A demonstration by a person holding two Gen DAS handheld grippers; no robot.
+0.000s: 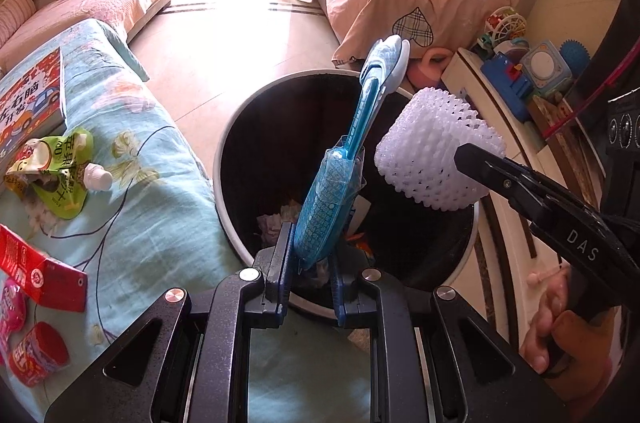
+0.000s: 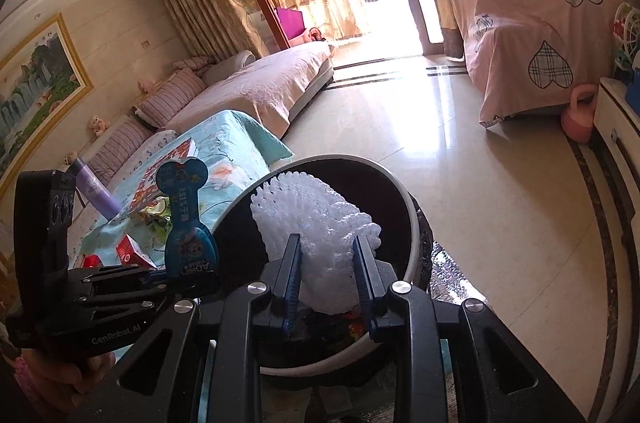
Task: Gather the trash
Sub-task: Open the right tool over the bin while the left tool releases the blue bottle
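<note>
My left gripper (image 1: pixel 310 265) is shut on a blue bone-shaped wrapper (image 1: pixel 334 199) that stands up over the round black trash bin (image 1: pixel 240 127). In the right wrist view the same blue wrapper (image 2: pixel 182 219) rises from the left gripper (image 2: pixel 188 277) at the bin's left rim. My right gripper (image 2: pixel 328 275) is shut on a white foam fruit net (image 2: pixel 320 223), held above the bin (image 2: pixel 408 219). From the left wrist view the foam net (image 1: pixel 434 153) hangs over the bin's right side, pinched by the right gripper (image 1: pixel 466 155). Crumpled scraps lie at the bin's bottom.
A table under a light blue cloth (image 1: pixel 132 179) holds a green pouch (image 1: pixel 60 167), a red carton (image 1: pixel 40 271), a red-capped jar (image 1: pixel 38 355) and a book (image 1: pixel 30 103). A white cabinet with toys (image 1: pixel 520 75) stands right of the bin. A pink-covered bed (image 2: pixel 532 31) and tiled floor lie beyond.
</note>
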